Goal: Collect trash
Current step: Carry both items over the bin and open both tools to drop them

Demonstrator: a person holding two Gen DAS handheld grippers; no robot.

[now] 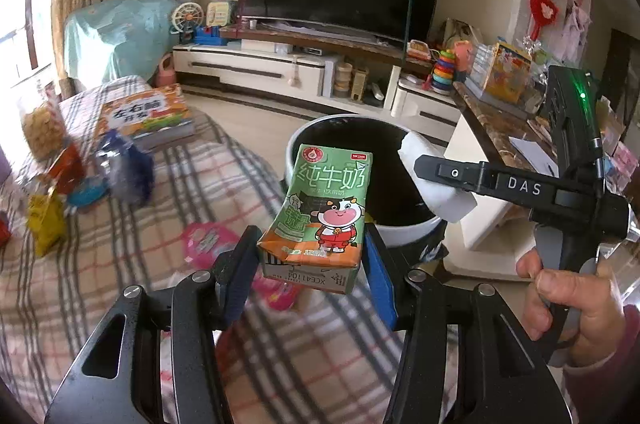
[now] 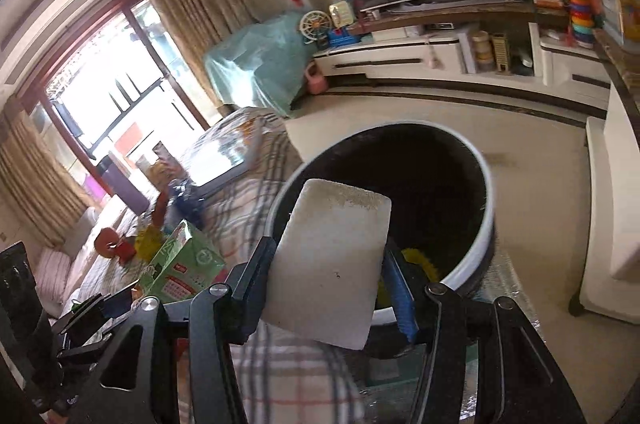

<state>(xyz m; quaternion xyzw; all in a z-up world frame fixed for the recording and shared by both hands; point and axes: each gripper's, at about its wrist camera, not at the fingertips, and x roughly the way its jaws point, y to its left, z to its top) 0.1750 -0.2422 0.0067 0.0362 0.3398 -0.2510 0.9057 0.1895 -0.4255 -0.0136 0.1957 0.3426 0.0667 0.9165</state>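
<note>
- We are gripping a small milk carton [image 1: 320,212] in our left gripper [image 1: 310,264], its blue pads clamped against the carton's two sides near the base.
- The carton is creased cardboard, green on top and orange below, with a cartoon cow in red overalls; we are reading "纯牛奶" in big white characters and "XCE41104" printed on the underside.
- We are holding a white foam block [image 2: 332,264] in our right gripper [image 2: 332,288], the jaws closed on its flanks; the block is flat and rectangular, with rounded corners and a grainy, speckled upper edge.
- Both items are hanging in front of the trash bin [image 2: 486,224], a round white plastic tub with a black liner; something yellow is lying inside it.
- In the left wrist view, the foam block [image 1: 436,184] is sitting above the bin's rim [image 1: 404,236], and the right gripper's black arm is showing the letters "DAS".
- We are working over a plaid cloth [image 1: 224,184] in grey, red and cream, where wrappers are lying: a yellow packet [image 1: 46,224], a crinkled blue bag [image 1: 128,168] and a pink packet [image 1: 208,244].
- A colourful book [image 1: 148,116] is resting on the cloth.
</note>
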